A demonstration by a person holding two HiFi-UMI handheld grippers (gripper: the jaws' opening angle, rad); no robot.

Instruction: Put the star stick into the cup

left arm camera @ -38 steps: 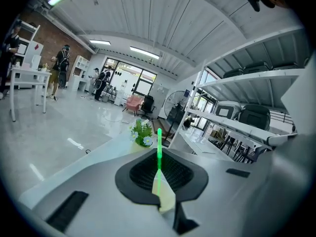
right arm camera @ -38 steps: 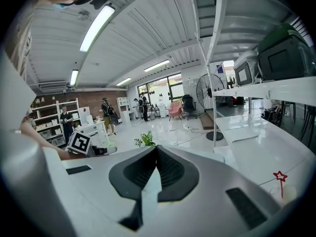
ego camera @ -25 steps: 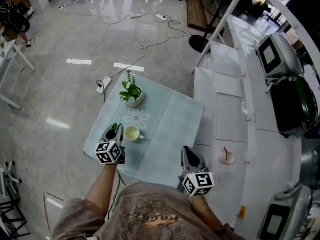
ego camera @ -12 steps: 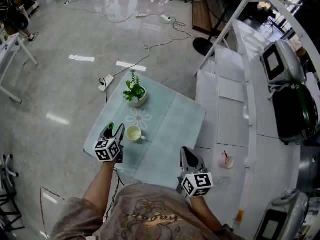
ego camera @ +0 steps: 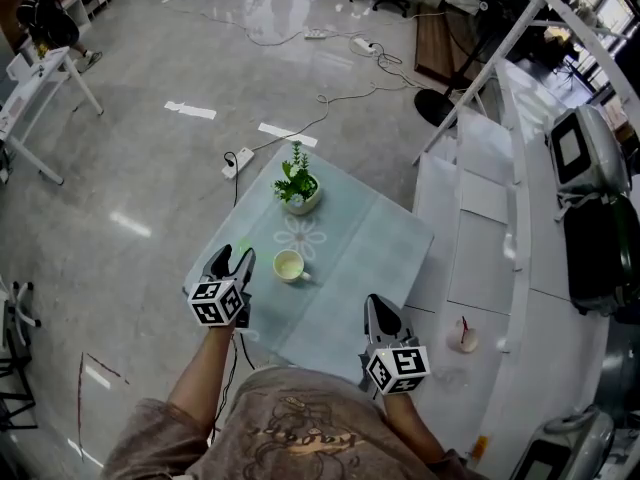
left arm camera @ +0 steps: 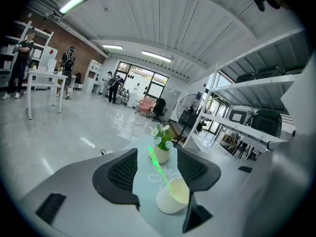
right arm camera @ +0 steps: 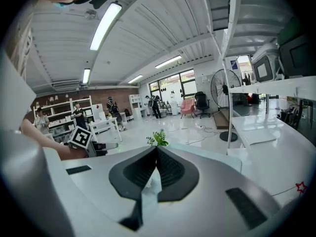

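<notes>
A thin green star stick stands slanted in the pale cup, its lower end inside and its top leaning toward the left gripper. The left jaws are opening; the stick rises in the gap between them and neither pad touches it. In the head view the cup sits on the light blue table, just right of the left gripper. My right gripper hovers at the table's near edge, its jaws pressed together with nothing in them.
A small potted plant stands at the table's far side, behind the cup. A long white counter runs along the right, with a small dish and appliances. Cables and a power strip lie on the floor beyond.
The left jaws have spread apart and let go of the green stick, which now rests in the cup. The right gripper has stayed put.
</notes>
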